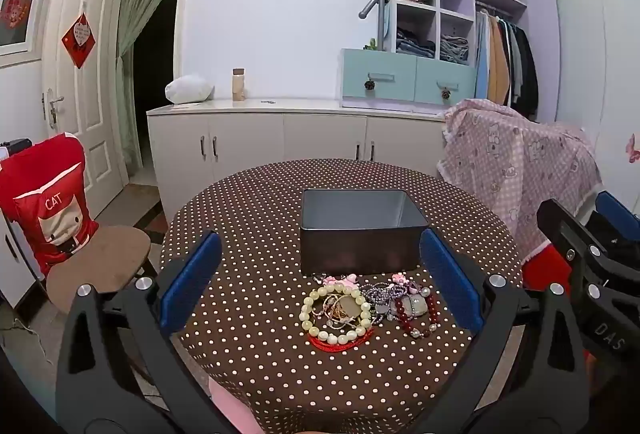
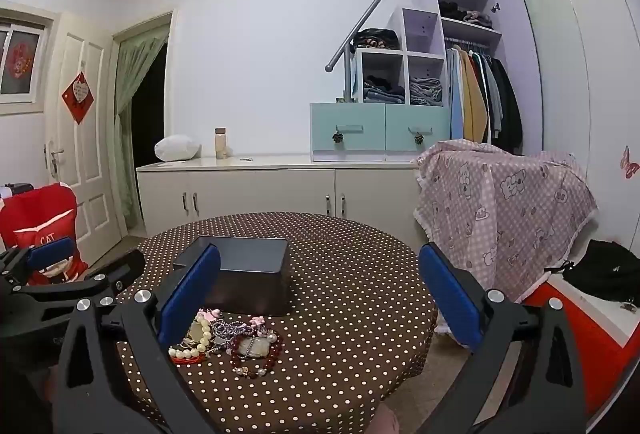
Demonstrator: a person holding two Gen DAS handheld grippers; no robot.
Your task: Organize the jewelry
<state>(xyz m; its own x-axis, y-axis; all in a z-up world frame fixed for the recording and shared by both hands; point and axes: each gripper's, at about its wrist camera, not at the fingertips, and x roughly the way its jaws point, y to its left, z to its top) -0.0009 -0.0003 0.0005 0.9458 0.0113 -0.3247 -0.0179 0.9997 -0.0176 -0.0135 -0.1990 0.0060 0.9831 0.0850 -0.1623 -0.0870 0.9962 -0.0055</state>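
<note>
The left gripper [image 1: 320, 274], black-framed with blue pads, has its jaws spread wide apart, holding and touching nothing. It hovers over the near edge of a round table [image 1: 248, 202] covered in brown cloth with white polka dots. Between its fingers, further on, lies a heap of jewelry [image 1: 368, 310]: a pale yellow-green bead bracelet [image 1: 336, 312], a red beaded string, a dark red bead bracelet [image 1: 420, 314], pink charms and purple beads. Just behind the heap stands an open, dark grey rectangular metal tin [image 1: 362, 234]. The right gripper [image 2: 320, 294], of the same make, is likewise spread wide and holds nothing, the jewelry lying by its left finger [image 2: 190, 294].
</note>
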